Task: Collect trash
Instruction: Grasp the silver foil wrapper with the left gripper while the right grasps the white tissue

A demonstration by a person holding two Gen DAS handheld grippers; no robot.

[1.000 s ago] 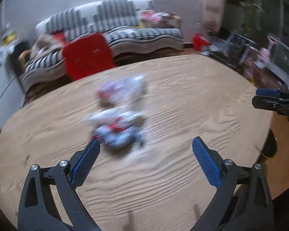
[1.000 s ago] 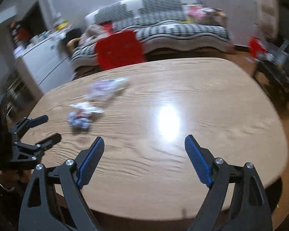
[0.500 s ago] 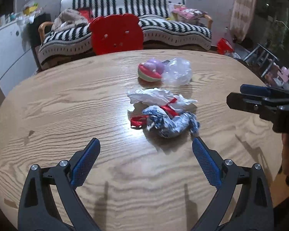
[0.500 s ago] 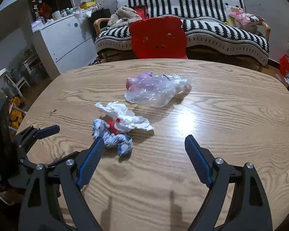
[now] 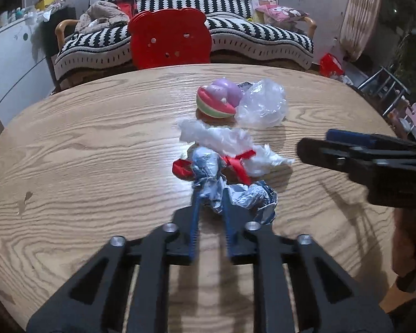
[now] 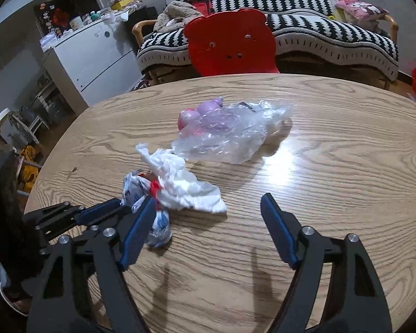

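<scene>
A crumpled blue-and-silver foil wrapper [image 5: 235, 191] with a red ribbon [image 5: 237, 163] lies on the wooden table [image 5: 83, 152], touching a crumpled white tissue [image 5: 224, 141]. My left gripper [image 5: 210, 208] is shut on the near end of the foil wrapper; it also shows in the right wrist view [image 6: 124, 208]. My right gripper [image 6: 208, 219] is open above the table, just right of the pile, and shows from the side in the left wrist view [image 5: 346, 152]. The wrapper [image 6: 137, 191] and tissue [image 6: 185, 186] lie at its left finger. Farther back lies a clear plastic bag [image 6: 230, 136].
A pink-and-purple toy [image 5: 219, 100] lies beside the clear bag [image 5: 263, 105]. A red bear-shaped chair back [image 5: 170, 38] stands at the table's far edge, with a striped sofa [image 5: 249, 33] behind. A white cabinet [image 6: 94, 55] stands at the left.
My left gripper has moved forward to the pile and closed on the foil wrapper. My right gripper has moved closer to the trash and stays open.
</scene>
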